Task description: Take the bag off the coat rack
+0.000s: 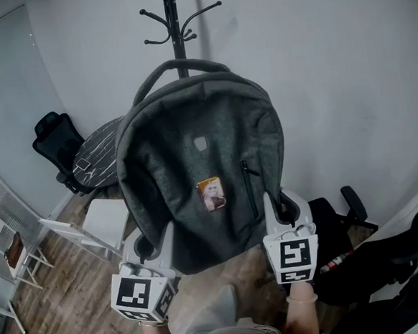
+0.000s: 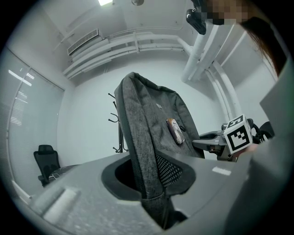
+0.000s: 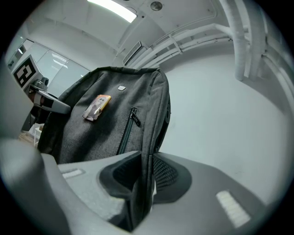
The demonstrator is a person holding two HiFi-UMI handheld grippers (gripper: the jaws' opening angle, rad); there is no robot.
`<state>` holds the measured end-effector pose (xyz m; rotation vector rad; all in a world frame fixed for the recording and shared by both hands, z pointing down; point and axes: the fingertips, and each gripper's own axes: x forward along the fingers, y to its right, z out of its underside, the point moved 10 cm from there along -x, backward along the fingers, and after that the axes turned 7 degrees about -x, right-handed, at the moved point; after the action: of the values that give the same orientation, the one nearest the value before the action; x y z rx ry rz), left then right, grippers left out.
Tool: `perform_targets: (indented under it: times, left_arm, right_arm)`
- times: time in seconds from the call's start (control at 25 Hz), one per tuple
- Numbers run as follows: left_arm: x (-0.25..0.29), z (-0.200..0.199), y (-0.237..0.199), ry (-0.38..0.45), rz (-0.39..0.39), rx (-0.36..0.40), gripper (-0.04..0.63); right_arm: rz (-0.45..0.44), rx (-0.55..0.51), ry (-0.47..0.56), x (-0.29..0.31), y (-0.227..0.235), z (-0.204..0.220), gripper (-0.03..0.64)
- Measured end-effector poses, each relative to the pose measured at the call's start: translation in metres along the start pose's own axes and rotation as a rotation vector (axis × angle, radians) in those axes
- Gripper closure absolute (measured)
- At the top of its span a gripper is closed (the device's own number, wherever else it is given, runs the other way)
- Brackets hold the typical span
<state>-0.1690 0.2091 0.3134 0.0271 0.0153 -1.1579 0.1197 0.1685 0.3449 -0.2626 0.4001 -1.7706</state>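
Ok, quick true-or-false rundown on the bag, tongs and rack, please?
1. The left tongs and right tongs both clamp the grey backpack. True.
2. The grey backpack hangs from a top hook of the coat rack. False: the hooks in view are bare, and the tongs hold it in front of the coat rack.
3. An orange badge sits on its front. True.
4. The grey backpack lies flat on the floor. False: it is held upright by its side edges.

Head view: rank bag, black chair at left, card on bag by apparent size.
1. bag: largest by far, though it is also nearest the camera.
2. black chair: farther off.
3. card on the bag: smallest.
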Motion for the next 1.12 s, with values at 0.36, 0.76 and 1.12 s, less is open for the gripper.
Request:
perform_targets:
  times: [0.36, 0.76, 1.12]
  left_arm:
    - [-0.042, 0.011, 0.026, 0.017, 0.002, -0.004, 0.508]
    - [-0.058, 0.001, 0.034, -0.002, 0.001, -0.028, 0.507]
    - [-0.054, -0.002, 0.028, -0.014, 0.016, -0.014, 0.506]
  right_arm:
    - [0.004, -0.017, 0.009, -0.051, -0.006, 0.003, 0.549]
    - [-0.004, -0.022, -0.018, -0.07, -0.006, -0.008, 0.549]
    - [0.005, -0.008, -0.029, -0.066, -0.01, -0.005, 0.549]
